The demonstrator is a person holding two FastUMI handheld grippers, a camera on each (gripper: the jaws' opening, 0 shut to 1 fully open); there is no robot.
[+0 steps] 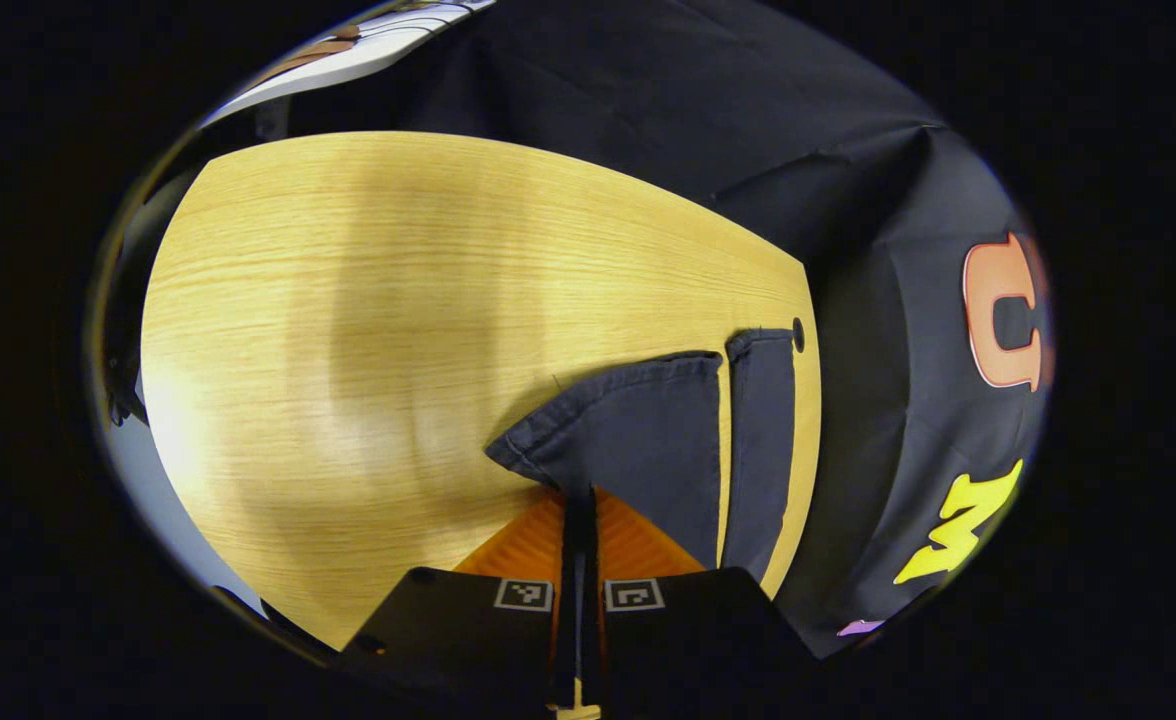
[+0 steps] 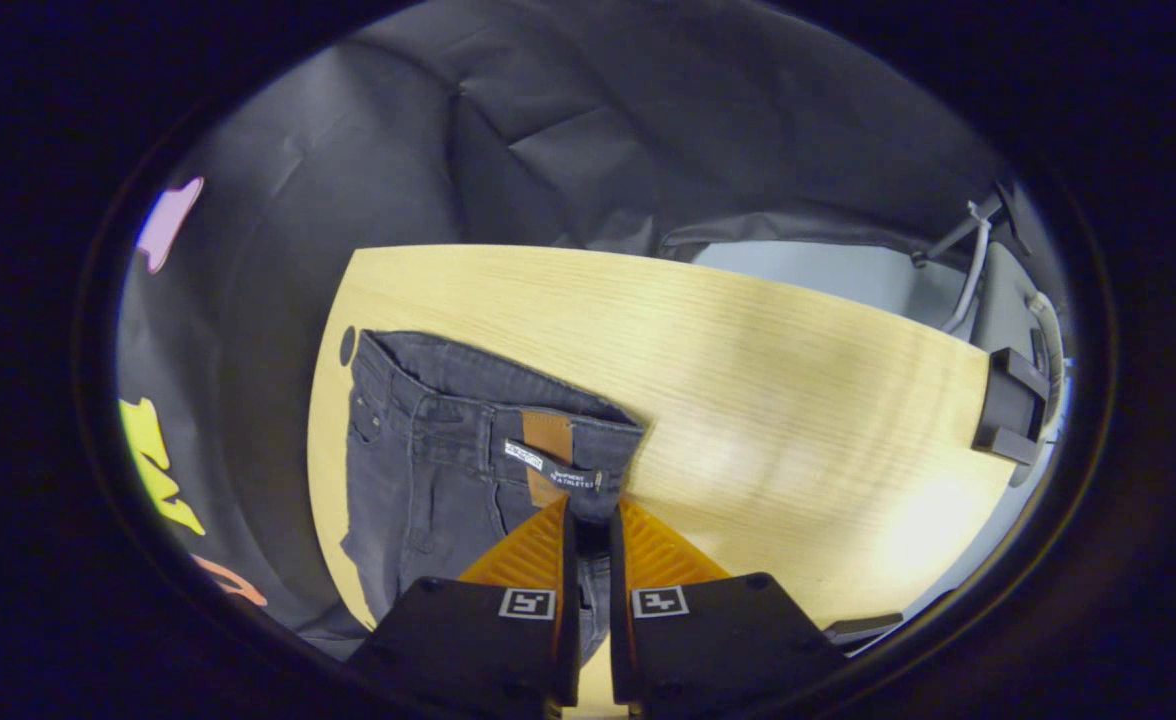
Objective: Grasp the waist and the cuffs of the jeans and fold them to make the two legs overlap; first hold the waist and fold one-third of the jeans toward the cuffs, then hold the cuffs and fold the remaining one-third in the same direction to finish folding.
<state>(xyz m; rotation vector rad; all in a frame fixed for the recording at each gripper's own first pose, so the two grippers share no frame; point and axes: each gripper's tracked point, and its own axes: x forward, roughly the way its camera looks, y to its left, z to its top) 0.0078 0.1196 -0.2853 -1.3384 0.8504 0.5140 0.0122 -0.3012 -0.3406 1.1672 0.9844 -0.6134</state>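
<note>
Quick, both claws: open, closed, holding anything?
Left claw: closed on a cuff of the jeans, fabric lifted off the table.
Right claw: closed on the waist of the jeans.

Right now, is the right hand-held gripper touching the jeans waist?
Touching. Right gripper view: the right hand-held gripper has both fingers pinching the jeans waist edge.

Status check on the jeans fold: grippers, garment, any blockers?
Left gripper shut on a cuff. Right gripper shut on the waistband. Jeans on the wooden table, legs side by side, not overlapped. Nothing in the way.
</note>
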